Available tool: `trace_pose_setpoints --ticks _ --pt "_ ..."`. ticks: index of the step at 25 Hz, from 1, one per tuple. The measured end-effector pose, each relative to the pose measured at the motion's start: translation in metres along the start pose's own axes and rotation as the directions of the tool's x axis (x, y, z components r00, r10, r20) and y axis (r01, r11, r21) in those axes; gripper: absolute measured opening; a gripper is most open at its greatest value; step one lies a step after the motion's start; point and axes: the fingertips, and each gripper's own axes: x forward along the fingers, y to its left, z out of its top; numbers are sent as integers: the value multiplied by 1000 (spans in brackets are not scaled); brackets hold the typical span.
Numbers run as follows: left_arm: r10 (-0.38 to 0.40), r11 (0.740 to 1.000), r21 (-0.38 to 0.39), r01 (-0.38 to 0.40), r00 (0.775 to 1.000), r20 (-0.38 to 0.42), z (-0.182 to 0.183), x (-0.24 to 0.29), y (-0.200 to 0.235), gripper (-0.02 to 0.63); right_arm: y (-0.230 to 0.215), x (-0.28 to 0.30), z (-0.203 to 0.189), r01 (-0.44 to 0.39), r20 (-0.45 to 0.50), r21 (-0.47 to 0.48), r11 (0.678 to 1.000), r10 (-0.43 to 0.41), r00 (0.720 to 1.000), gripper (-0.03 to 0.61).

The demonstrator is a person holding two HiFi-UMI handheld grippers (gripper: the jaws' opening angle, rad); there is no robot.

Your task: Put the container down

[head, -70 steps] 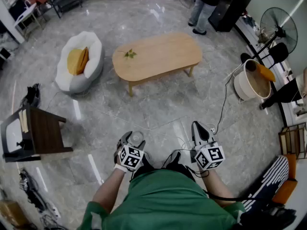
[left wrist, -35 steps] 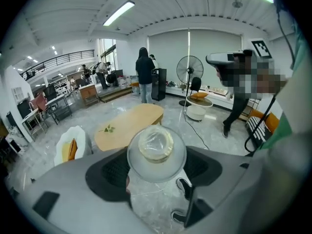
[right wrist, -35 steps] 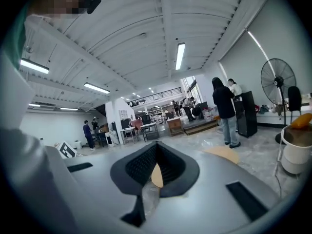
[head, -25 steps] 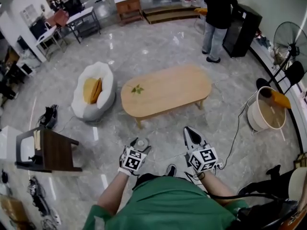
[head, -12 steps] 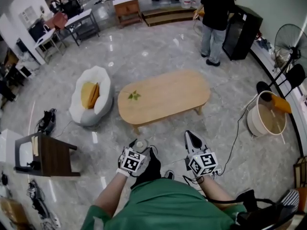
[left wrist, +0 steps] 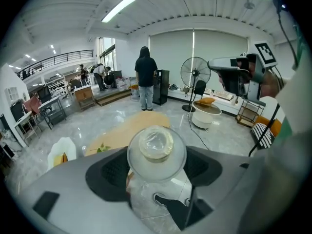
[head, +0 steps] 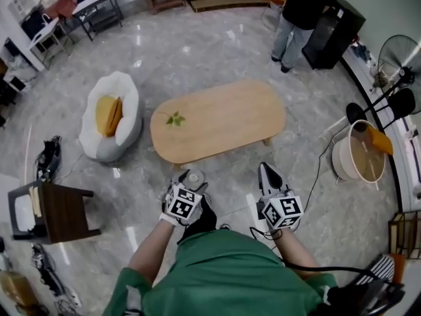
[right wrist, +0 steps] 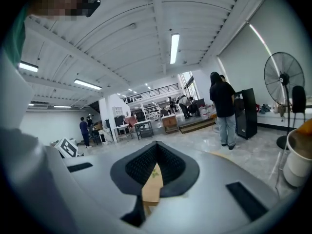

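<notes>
Nearer the wooden table (head: 220,120) has been drawn; the container (left wrist: 156,150) is clamped in the left gripper (head: 190,178), not yet set down; the right gripper (head: 267,172) is closed, empty.

Both arms are out in front, side by side and apart, marker cubes facing up: the left gripper (head: 192,178) has its jaws clamped on the clear lidded container (left wrist: 156,150), and the right gripper (head: 266,172) points ahead, jaws pressed together at the tips.
</notes>
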Motion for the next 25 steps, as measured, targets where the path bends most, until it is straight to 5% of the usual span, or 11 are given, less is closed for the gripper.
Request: trace_pose_setpoints --ticks 15,25 --pt "-53 999 -8 53 999 -6 32 71 120 339 -3 144 33 46 -54 -68 997 -50 997 14" --pt "-20 1000 3 20 999 -41 57 110 151 339 -26 203 26 -12 -86 -56 998 7 996 14"
